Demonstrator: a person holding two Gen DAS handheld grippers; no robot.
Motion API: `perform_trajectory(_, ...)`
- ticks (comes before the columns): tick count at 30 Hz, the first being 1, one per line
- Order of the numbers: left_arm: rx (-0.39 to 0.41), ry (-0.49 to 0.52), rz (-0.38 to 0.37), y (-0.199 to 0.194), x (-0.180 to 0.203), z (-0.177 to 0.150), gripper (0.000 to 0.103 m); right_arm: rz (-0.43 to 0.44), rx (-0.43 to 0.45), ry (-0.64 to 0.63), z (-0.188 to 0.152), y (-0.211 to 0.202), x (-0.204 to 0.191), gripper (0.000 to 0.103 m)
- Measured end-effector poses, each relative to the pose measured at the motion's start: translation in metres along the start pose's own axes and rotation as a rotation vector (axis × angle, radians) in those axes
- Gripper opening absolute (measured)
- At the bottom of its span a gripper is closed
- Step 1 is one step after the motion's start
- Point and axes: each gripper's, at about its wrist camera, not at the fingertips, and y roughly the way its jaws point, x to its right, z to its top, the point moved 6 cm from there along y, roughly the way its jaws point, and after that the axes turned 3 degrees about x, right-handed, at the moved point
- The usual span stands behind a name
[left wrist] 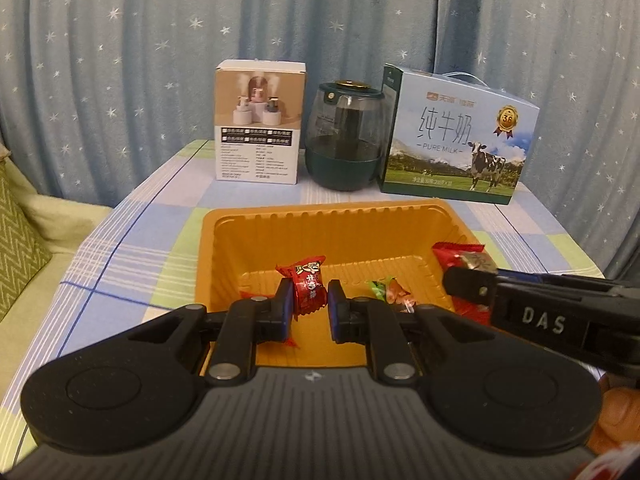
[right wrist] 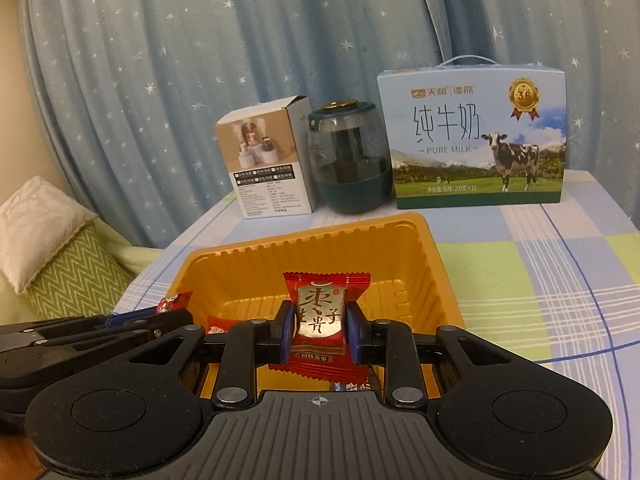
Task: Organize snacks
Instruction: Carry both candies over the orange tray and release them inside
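- Broadly, the table (right wrist: 540, 280) bears a yellow tray (left wrist: 224, 232) at its near middle, with a milk box (left wrist: 456, 136), a jar (left wrist: 344, 136) and a small box (left wrist: 260, 120) in a row along the far edge, well apart from the work.
- Both claws hang over the tray's near half, pointing down and away, so what matters for the coming move is what lies straight below each: in both cases the tray floor, not the cloth.
- Left claw (left wrist: 311, 300) is narrow, its pads clamped on a red candy (left wrist: 308, 280) that stands upright, long axis vertical, twisted ends above and below the pads.
- Right claw (right wrist: 319, 330) is likewise narrow, gripping a red date sweet (right wrist: 320, 316) upright, just right of the left claw.
- Loose sweets already lie on the tray floor, among them a green one (left wrist: 380, 286) between the two claws.
- Judging by this, letting go should land both pieces inside.
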Motion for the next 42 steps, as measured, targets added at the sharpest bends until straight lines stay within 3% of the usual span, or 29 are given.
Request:
perform_trajectory(3,-0.020,0.001,0.004,0.007,-0.001,-0.004,0.024,0.000,-0.009,0.010,-0.003,0.003,0.004,0.027)
perform_trajectory(10,-0.034,-0.039,0.058,-0.001,-0.023,-0.008,0.027,0.013,-0.011,0.040,-0.003,0.002,0.009,0.027)
perform_trajectory(23,-0.013,-0.067,0.060,-0.010,-0.030,-0.004,0.033,0.078,0.021,0.089,-0.002,0.004,0.005,0.029)
perform_trajectory(24,-0.013,-0.067,0.062,-0.010,-0.031,-0.004,0.034,0.084,0.024,0.108,-0.002,0.004,0.007,0.040)
perform_trajectory(25,-0.013,-0.069,0.064,-0.010,-0.031,-0.005,0.034,0.084,0.031,0.129,-0.002,0.004,0.009,0.066)
perform_trajectory(26,-0.014,-0.070,0.067,-0.009,-0.033,-0.005,0.035,0.083,0.044,0.151,-0.001,0.002,0.013,0.077)
perform_trajectory(27,-0.015,-0.072,0.067,-0.009,-0.033,-0.005,0.035,0.083,0.052,0.167,0.000,0.001,0.015,0.080)
perform_trajectory(42,-0.020,-0.047,0.060,-0.010,-0.025,-0.009,0.042,0.024,0.061,0.154,0.001,-0.007,0.025,0.080)
